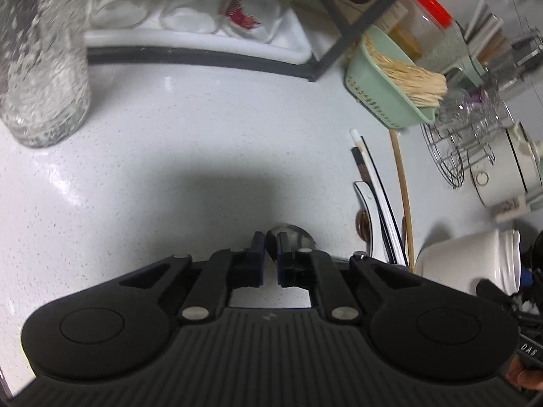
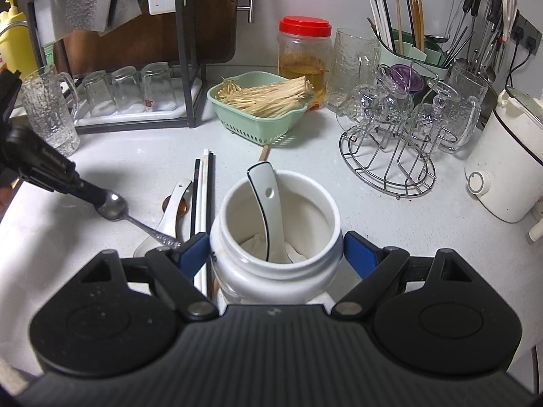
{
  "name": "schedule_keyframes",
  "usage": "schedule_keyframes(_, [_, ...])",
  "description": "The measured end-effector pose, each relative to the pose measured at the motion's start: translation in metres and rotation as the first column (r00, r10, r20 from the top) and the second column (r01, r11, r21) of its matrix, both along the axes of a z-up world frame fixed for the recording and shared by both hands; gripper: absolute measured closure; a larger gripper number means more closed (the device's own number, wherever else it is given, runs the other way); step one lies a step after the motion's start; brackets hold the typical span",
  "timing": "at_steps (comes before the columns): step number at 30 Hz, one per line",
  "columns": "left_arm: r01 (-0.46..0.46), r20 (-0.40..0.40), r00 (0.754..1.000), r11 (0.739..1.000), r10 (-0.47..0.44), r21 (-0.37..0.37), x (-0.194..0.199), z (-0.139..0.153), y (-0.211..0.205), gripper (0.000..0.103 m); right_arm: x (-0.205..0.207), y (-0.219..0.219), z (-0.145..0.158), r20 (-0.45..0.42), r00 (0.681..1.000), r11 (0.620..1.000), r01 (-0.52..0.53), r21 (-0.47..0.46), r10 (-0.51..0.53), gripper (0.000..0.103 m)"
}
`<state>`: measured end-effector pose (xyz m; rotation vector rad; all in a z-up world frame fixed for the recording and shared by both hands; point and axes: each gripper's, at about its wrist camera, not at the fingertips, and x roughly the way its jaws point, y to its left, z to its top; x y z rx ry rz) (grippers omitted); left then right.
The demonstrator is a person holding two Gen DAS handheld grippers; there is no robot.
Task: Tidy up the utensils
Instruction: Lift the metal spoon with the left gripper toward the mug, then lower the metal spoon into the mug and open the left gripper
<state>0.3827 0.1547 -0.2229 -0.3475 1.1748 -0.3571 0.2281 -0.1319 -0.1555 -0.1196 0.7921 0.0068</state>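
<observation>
Steel first: the left gripper (image 2: 101, 200) has its jaws nearly pressed together on the bowl of a metal spoon (image 2: 113, 207), the pads pinching the bowl's edge while the patterned handle trails toward the lower right and rests across the ceramic spoon lying on the counter; whether the bowl is clear of the counter cannot be told. From the left wrist view the same bowl shows as a grey oval between the two dark fingertips (image 1: 258, 237). The right gripper (image 2: 276, 254) is closed around a white ceramic jar (image 2: 275, 271), blue pads on either side of its shoulder, steadying it upright. Inside the jar one white ceramic spoon with a dark rim (image 2: 268, 210) already leans against the back wall, and crumpled paper lines the bottom. So, by my reading, one utensil is stowed, and the metal spoon is being picked up. Left on the counter (image 2: 135, 166), just beside the jar's left side: a second white ceramic spoon (image 2: 173, 207), a brown spoon partly under it, a set of black and white chopsticks (image 2: 203, 190) lying side by side, and a single wooden chopstick (image 2: 264, 152) whose end shows beyond the jar near the green basket (image 2: 258, 125) of enoki mushrooms. Further out stand a glass rack, a red-lidded jar, and a green utensil holder with more chopsticks, seemingly no part of this job. Roughly a fifth done, I judge.
</observation>
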Motion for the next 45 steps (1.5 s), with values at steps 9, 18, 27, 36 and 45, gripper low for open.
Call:
schedule_keyframes(9, [0.052,0.122,0.991,0.997,-0.059,0.061,-0.004,0.047,-0.019,0.1,-0.001,0.002,-0.001,0.01,1.0,1.0,0.018,-0.001,-0.018,0.015])
schedule_keyframes(18, [0.122,0.256,0.952,0.974,-0.17,0.193,-0.015,0.117,-0.046,0.102,-0.002,0.003,-0.001,0.011,1.0,1.0,0.019,-0.008,-0.019,0.015])
schedule_keyframes(27, [0.216,0.35,0.884,0.934,-0.312,0.286,-0.032,0.176,-0.083,0.102,-0.002,0.002,-0.001,0.01,1.0,1.0,0.009,-0.009,-0.009,0.015])
schedule_keyframes(36, [0.328,0.418,0.776,0.868,-0.473,0.372,-0.05,0.245,-0.126,0.102,-0.002,0.001,-0.001,0.017,1.0,1.0,-0.002,-0.005,0.002,0.015])
schedule_keyframes(45, [0.468,0.432,0.637,0.766,-0.638,0.442,-0.077,0.28,-0.18,0.102,-0.004,0.0,-0.002,0.026,1.0,1.0,-0.01,-0.001,0.01,0.015])
